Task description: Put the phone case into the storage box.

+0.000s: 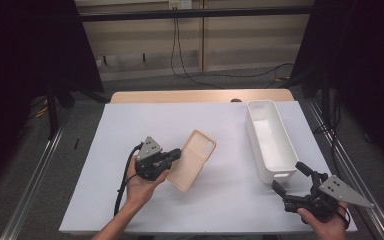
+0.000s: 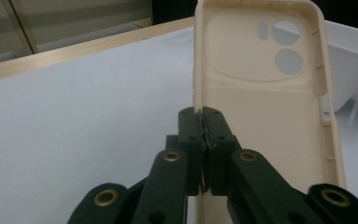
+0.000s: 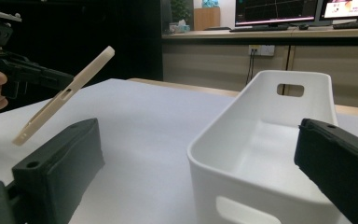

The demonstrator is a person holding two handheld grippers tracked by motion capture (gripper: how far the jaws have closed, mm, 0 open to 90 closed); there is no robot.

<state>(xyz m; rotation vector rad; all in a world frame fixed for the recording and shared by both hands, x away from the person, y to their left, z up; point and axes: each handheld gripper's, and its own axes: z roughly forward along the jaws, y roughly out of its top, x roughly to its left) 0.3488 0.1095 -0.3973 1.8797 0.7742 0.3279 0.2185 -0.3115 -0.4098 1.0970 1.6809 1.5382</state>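
Left gripper point(image 1: 176, 155) pinches the edge of a tan phone case point(image 1: 192, 159), tilted above the white table cover point(image 1: 130, 130). Right gripper point(image 1: 290, 178), jaws wide apart, sits near the white bin point(image 1: 269, 137).

Cream phone case point(image 1: 193, 160) tilted above white mat, edge pinched by left tool point(image 2: 203, 122); white bin point(image 1: 270, 140) right.

I work in a lab: white-covered worktop point(image 1: 130, 200) inside black curtains point(image 1: 25, 45), monitors point(image 3: 275, 11) on a far bench, cables point(image 1: 180, 60) trailing from wall sockets point(image 1: 179, 4).
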